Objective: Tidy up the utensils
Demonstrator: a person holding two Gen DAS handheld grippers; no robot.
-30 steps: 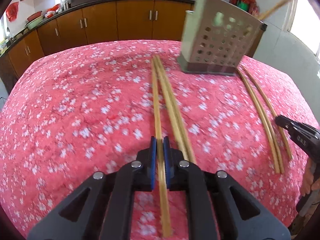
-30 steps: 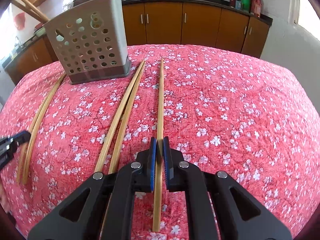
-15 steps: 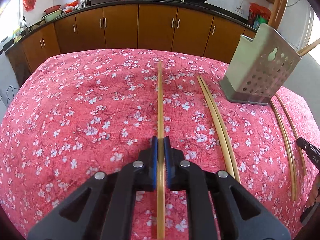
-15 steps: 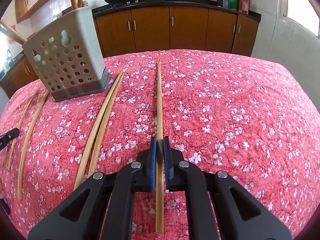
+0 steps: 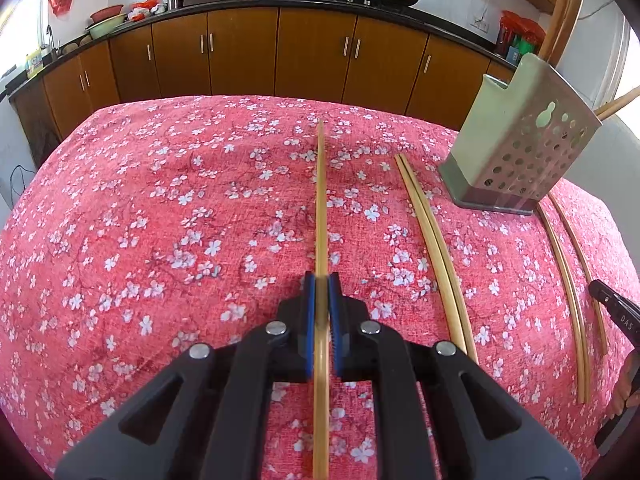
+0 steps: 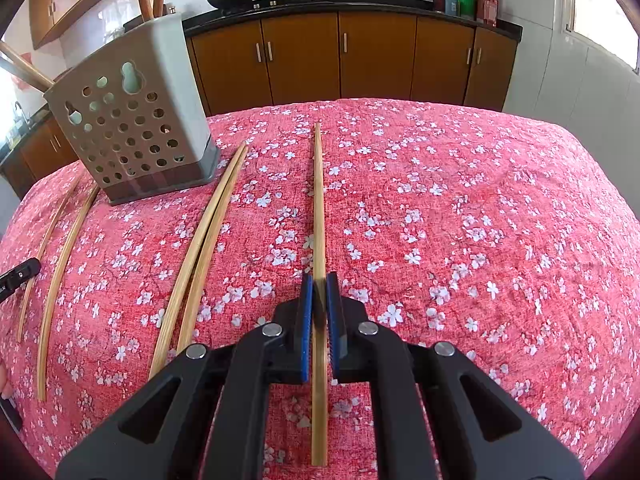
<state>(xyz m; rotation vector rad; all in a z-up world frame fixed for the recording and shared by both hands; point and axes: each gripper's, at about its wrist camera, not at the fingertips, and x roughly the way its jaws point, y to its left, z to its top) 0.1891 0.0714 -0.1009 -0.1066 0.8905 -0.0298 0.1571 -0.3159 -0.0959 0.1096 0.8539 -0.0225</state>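
Your left gripper (image 5: 321, 300) is clamped on a bamboo chopstick (image 5: 321, 200), and your right gripper (image 6: 319, 300) pinches another chopstick (image 6: 319, 200) just the same, as it did a second ago. Since then your left hand has swung away from the perforated utensil holder (image 5: 516, 152), which has slid from ahead to its far right. Loose chopstick pairs (image 6: 200, 248) lie on the floral tablecloth (image 6: 480, 220) either side of the holder.
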